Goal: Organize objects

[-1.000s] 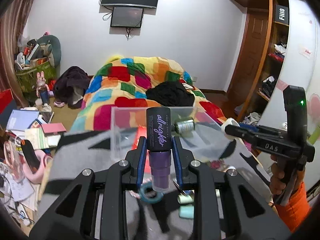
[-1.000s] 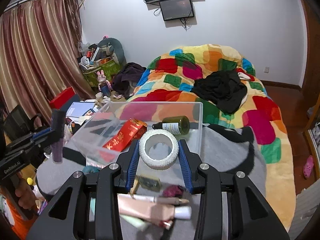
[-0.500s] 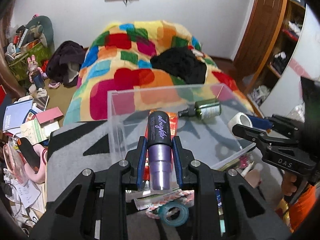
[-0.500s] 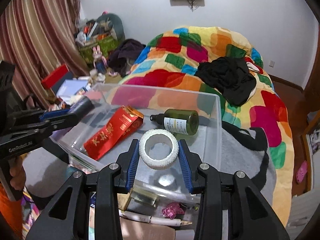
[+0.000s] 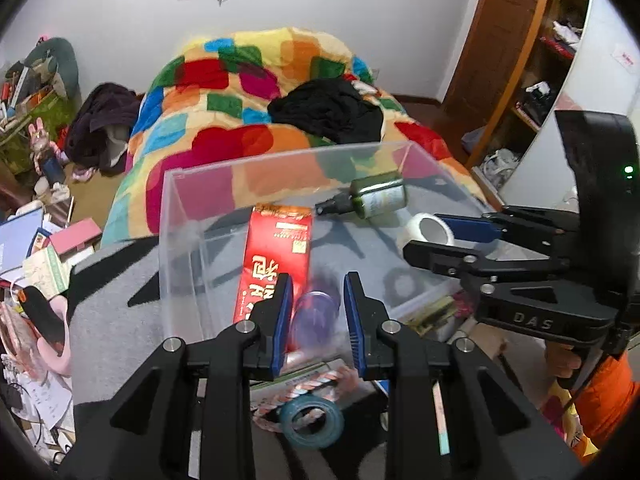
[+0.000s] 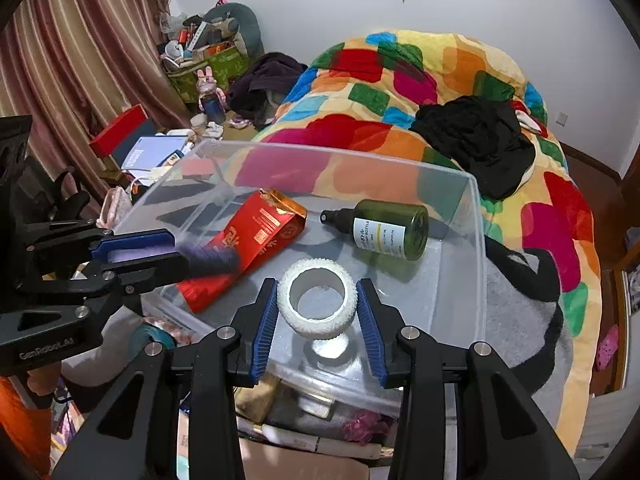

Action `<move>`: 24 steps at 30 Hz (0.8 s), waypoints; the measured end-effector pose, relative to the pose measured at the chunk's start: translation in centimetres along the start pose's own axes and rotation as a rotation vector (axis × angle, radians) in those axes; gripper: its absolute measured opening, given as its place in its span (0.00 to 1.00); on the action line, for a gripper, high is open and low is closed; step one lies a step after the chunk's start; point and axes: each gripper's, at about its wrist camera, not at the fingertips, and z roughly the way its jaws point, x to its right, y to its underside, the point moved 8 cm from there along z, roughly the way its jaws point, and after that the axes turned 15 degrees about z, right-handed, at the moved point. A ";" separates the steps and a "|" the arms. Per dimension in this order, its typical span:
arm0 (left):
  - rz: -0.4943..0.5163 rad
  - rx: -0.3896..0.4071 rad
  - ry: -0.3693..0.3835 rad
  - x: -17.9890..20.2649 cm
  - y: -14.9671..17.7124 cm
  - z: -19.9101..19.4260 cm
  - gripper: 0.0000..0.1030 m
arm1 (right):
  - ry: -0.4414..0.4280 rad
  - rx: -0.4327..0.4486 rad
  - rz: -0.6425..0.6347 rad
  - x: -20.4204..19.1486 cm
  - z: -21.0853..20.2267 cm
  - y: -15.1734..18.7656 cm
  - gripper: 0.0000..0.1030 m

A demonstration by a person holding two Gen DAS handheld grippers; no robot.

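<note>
The left tool [image 5: 316,316] is clamped on a purple bottle [image 5: 316,312], seen end-on and blurred between the blue pads, its dark cap end reaching into the clear bin [image 6: 476,216]. The bottle looks small, rigid and smooth, so it is likely light but slippery; a grip across the middle of its round body, as here, seems safest. The right tool [image 6: 318,304] is clamped on a white ring [image 6: 318,300] with a bumpy outer face, held across its width above the bin's near edge. The ring looks stiff and light, and its rough face should keep it from sliding.

Below both tools, loose clutter lies in front of the bin, including a blue tape roll [image 5: 312,420]. Inside the bin lie a red packet [image 6: 248,240] with gold print, flat on the floor, and beyond it a dark green spray bottle [image 6: 384,228] on its side. Farther off is a bed [image 6: 400,92] under a bright patchwork blanket.
</note>
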 end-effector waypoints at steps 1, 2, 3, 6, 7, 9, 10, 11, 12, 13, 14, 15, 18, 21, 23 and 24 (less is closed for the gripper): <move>0.005 0.015 -0.003 0.2 -0.2 -0.5 0.24 | 0.003 0.008 -0.004 -0.1 -0.2 -0.1 0.36; 0.009 0.024 -0.003 0.3 -0.3 -0.9 0.24 | 0.005 0.017 -0.008 -0.2 -0.6 -0.1 0.37; 0.013 0.035 -0.004 0.5 -0.5 -1.4 0.24 | 0.005 0.027 -0.014 -0.4 -1.0 -0.1 0.39; 0.030 0.067 -0.016 1.0 -0.6 -2.8 0.25 | 0.005 0.061 -0.039 -0.9 -2.2 0.0 0.48; 0.035 0.077 -0.023 1.2 -0.6 -3.3 0.26 | 0.009 0.078 -0.047 -1.1 -2.8 0.0 0.52; 0.040 0.093 -0.032 1.5 -0.3 -4.0 0.31 | 0.005 0.105 -0.054 -1.2 -3.7 0.2 0.54; 0.041 0.099 -0.036 1.6 0.0 -4.4 0.35 | 0.001 0.113 -0.055 -1.2 -4.1 0.4 0.54; 0.045 0.104 -0.043 1.8 0.4 -4.7 0.37 | -0.002 0.121 -0.054 -1.2 -4.5 0.5 0.54; 0.049 0.106 -0.054 1.9 0.9 -5.0 0.39 | -0.005 0.128 -0.051 -1.0 -4.9 0.8 0.54; 0.050 0.107 -0.063 1.9 1.2 -5.2 0.40 | -0.006 0.134 -0.048 -0.7 -5.3 1.0 0.55; 0.049 0.106 -0.070 1.9 1.8 -5.4 0.41 | -0.005 0.138 -0.043 -0.4 -5.6 1.3 0.56; 0.046 0.103 -0.074 1.9 2.2 -5.5 0.42 | -0.001 0.144 -0.038 0.0 -6.0 1.6 0.57; 0.035 0.092 -0.086 1.9 3.8 -5.6 0.46 | 0.001 0.162 -0.018 1.3 -7.1 2.6 0.64; 0.024 0.069 -0.109 1.8 5.5 -5.3 0.48 | 0.006 0.164 0.009 2.6 -7.7 3.5 0.66; 0.024 0.052 -0.112 2.1 6.5 -4.8 0.48 | 0.020 0.159 0.018 3.5 -7.9 4.3 0.66; 0.023 0.044 -0.114 2.2 7.0 -4.6 0.48 | 0.029 0.151 0.022 4.0 -7.9 4.9 0.68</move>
